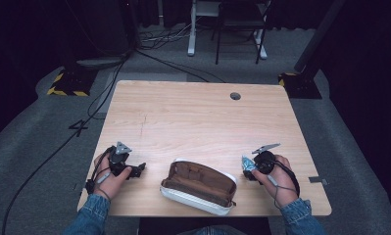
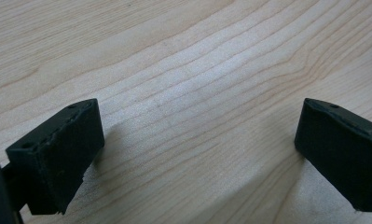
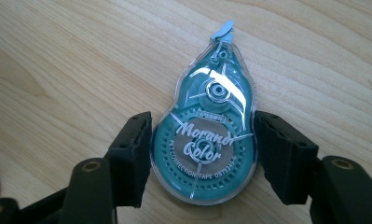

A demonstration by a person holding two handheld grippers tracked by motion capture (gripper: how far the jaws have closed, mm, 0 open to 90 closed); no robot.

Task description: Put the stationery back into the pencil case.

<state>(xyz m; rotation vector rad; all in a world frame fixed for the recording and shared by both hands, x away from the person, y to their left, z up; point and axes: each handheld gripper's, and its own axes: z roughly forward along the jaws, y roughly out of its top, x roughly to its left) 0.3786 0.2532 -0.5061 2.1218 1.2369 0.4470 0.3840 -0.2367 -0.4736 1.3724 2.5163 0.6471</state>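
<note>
1. the right gripper (image 3: 203, 154) is clamping a teal teardrop-shaped plastic correction tape dispenser (image 3: 207, 140) across its wide end – the long axis is running straight ahead between the jaws.
2. the open brown fabric pencil pouch (image 1: 199, 186) is lying just beside it, toward the table's middle.
3. the left gripper (image 2: 197, 154) is gaping empty over the light wooden table (image 1: 193, 117) – also near the pouch.
</note>
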